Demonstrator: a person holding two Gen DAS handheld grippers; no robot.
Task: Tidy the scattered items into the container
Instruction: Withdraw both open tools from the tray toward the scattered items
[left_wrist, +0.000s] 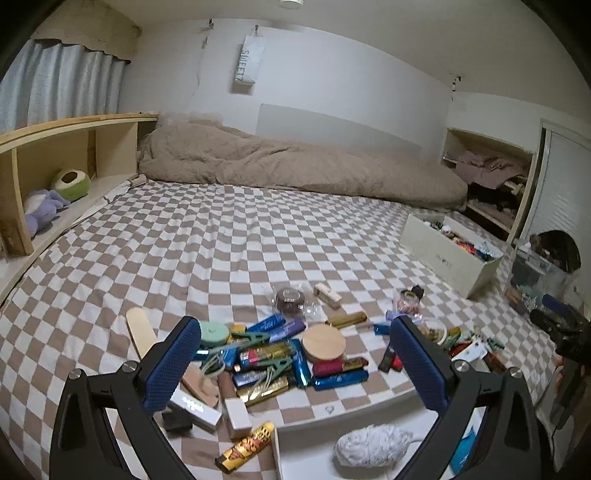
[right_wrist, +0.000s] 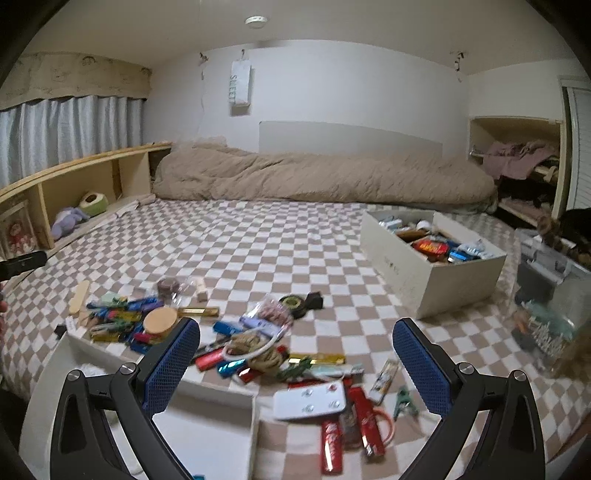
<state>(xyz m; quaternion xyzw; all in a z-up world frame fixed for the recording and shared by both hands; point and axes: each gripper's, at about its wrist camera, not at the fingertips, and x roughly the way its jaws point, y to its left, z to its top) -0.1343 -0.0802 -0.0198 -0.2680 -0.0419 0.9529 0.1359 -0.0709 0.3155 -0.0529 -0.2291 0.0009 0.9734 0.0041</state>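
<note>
Left wrist view: the left hand-held gripper (left_wrist: 295, 365) is spread wide with nothing between its blue pads, hovering over a heap of scattered items (left_wrist: 280, 354) on the checkered bed (left_wrist: 221, 240); a round wooden lid (left_wrist: 323, 343) lies in the heap. The white container (left_wrist: 448, 258), partly filled, sits at 2 o'clock, well apart from it. In the right wrist view, the right hand-held gripper (right_wrist: 295, 365) is likewise wide and holds nothing above more items (right_wrist: 258, 350), the container (right_wrist: 432, 266) at 1 o'clock.

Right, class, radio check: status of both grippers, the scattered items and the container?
Left gripper open, empty. Right gripper open, empty. Scattered items still on bed. White box part-filled, path unobstructed.
</note>
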